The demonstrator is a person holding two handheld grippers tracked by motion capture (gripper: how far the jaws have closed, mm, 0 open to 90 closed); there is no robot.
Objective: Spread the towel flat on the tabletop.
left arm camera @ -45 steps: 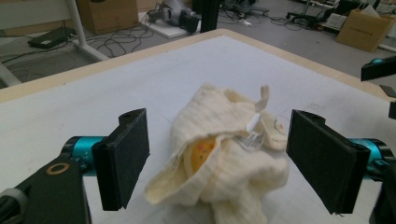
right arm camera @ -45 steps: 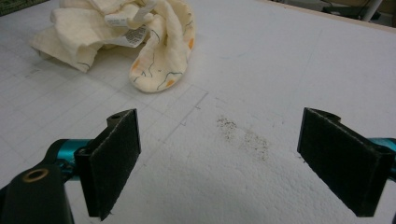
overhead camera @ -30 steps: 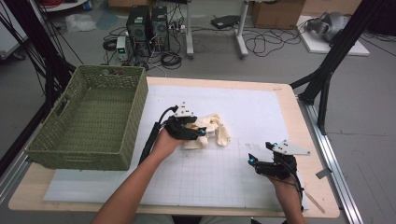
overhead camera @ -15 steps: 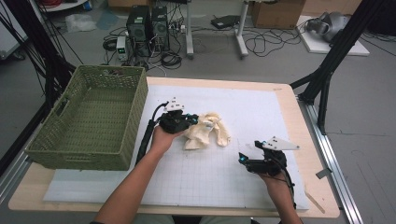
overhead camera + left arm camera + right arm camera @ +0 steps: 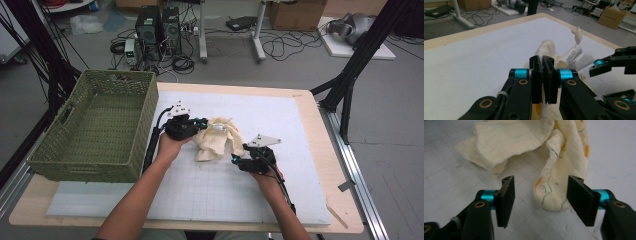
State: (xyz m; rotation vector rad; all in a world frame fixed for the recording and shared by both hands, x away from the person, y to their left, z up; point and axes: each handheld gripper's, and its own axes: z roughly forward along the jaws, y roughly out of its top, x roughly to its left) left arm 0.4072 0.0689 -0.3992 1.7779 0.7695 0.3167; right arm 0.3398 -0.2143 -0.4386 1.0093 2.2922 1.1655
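Cabled workshop floor is lying behind a wooden table (image 5: 305,105) carrying a white gridded mat (image 5: 280,130). Item one: cream cloth (image 5: 216,141), crumpled, with orange and blue print and a white label (image 5: 572,54), is lying on the mat between the two sets of fingers. Item two: left gripper (image 5: 201,123) is clamping its fingers (image 5: 537,75) together on one edge of the cloth, a thin layer passing between the pads, probably so that this end is anchored while the other is taken up. Item three: right gripper (image 5: 541,195) is approaching the opposite side; its jaws have just been closing and are standing apart, a hanging fold of cloth sitting between the fingers (image 5: 507,192) nearer the right-hand pad, with neither pad pressing yet. Gripping two separate points is likely meant for lifting or spreading the cloth. Item four: green woven basket (image 5: 95,125) is waiting empty beyond the left gripper's side, a probable destination.
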